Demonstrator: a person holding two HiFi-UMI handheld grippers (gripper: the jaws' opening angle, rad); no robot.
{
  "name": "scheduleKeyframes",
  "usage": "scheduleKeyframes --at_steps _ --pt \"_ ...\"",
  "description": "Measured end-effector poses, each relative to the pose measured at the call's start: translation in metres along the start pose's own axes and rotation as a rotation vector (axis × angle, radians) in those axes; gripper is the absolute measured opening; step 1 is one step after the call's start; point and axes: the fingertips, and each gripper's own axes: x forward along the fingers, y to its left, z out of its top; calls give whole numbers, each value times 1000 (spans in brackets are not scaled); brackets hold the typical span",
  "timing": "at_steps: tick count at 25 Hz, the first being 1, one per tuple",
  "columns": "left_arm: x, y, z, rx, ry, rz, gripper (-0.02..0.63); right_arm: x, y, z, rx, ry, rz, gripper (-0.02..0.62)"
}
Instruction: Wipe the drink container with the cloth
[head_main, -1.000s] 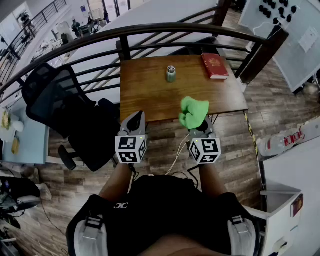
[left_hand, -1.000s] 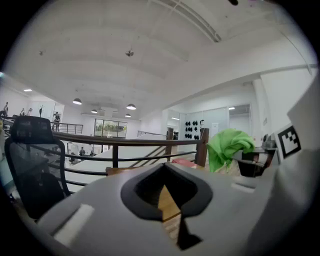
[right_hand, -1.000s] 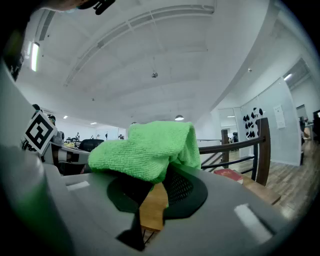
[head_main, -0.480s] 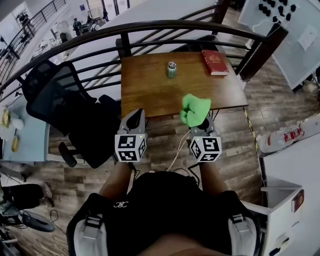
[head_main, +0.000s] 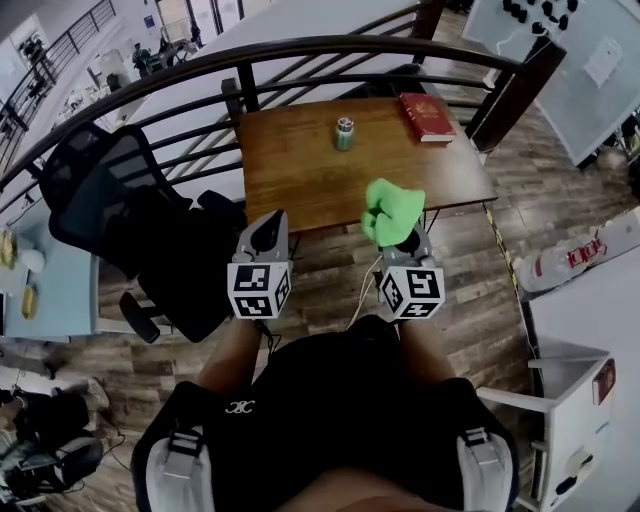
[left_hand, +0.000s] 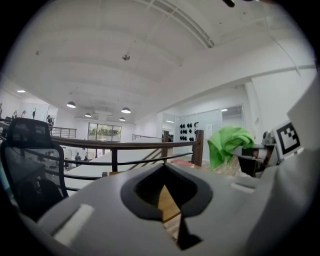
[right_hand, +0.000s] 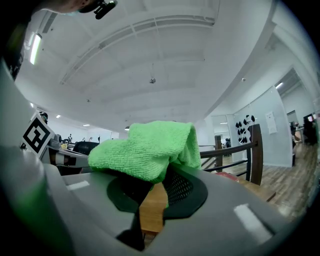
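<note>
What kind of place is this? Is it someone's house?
Probably not a house. It looks like a big open office, maybe on a raised level: a black swivel chair stands beside a wooden table, a dark railing runs behind it, and ceiling lights hang over a long hall.

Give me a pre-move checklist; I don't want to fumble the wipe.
1. Green microfibre cloth clamped in right hand-held gripper: ok.
2. Left hand-held gripper empty, jaws shut: not ok for grasping, open first.
3. Small green metal-lidded drink container upright on brown wooden table: ok.
4. Red hardcover book clear of container: ok.
5. Cloth touching container: not ok, well apart.
</note>
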Motion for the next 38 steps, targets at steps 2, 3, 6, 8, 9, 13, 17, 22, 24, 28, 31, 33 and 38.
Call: scheduleKeyframes --at_steps 2,3,6,8,9,13,17,22,24,28,31,33,38 --pt "1 4 -2 1 4 -9 54 1 4 -2 -4 0 -5 58" --pt "2 6 -2 3 5 -14 54 2 5 -3 -8 3 -7 58" --pt "5 9 -2 15 16 -20 54 8 4 -6 3 13 -17 58" --pt "9 13 2 16 17 -19 54 15 3 -6 19 14 -18 58" --pt "12 14 5 16 14 -18 54 19 4 -6 19 13 -14 57" --pt "30 22 6 3 5 -15 54 40 0 -11 11 15 -2 58" --pt "53 23 4 -70 7 -37 54 59 -16 -19 11 19 2 58" --pt "97 30 3 -66 11 -13 54 98 -47 -29 17 24 10 58" --pt "117 31 2 -58 13 -4 54 115 -58 -33 16 23 21 58" --pt "168 31 5 -43 19 14 54 154 -90 -40 21 28 43 57" --pt "208 31 10 -43 26 33 54 188 -116 -45 27 49 62 58" --pt "232 33 13 -46 33 50 54 210 -132 -45 26 58 81 58" --pt "283 35 18 -67 51 95 54 263 -165 -46 20 86 141 58"
